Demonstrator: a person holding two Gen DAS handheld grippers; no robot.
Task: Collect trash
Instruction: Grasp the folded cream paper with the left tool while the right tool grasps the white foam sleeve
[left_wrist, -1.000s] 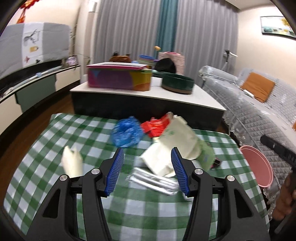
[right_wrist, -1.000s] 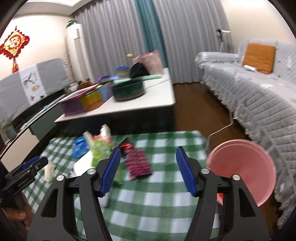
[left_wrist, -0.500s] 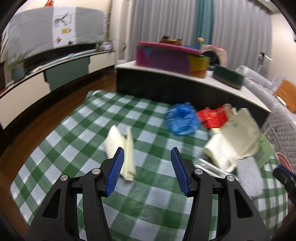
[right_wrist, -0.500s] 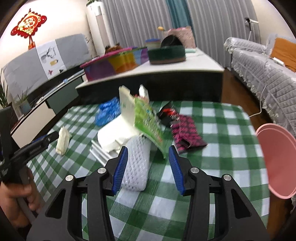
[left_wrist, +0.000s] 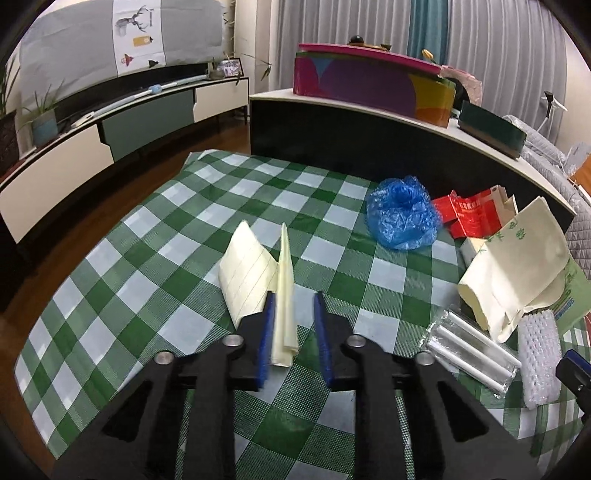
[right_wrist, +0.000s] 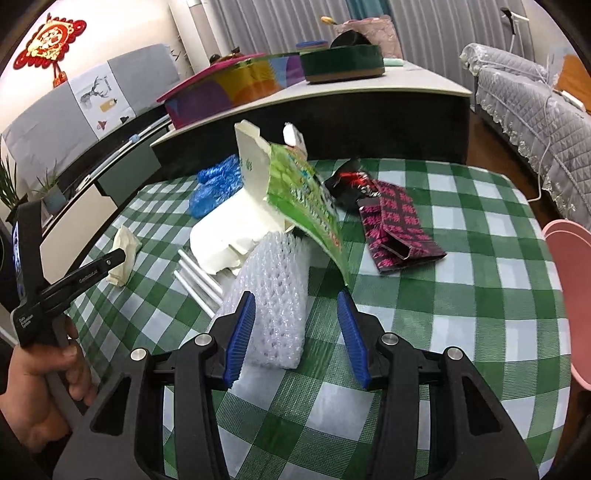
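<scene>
While my left gripper (left_wrist: 293, 332) is closing on the folded cream paper (left_wrist: 258, 280) at the near left of the checked table (left_wrist: 155, 221), only the left pad touches its upright fold so far. Paper looks light, limp, crushable; I'd pinch that ridge. My right gripper (right_wrist: 293, 332) stands apart around the white foam net (right_wrist: 277, 295): soft, springy, take mid-body.

Left gripper (left_wrist: 294, 334): lower centre of frame, angled downward, jaws closing. Right gripper (right_wrist: 295, 334): lower centre, angled downward, jaws partly apart. Left hand (right_wrist: 40, 391): lower left, gripping handle.
</scene>
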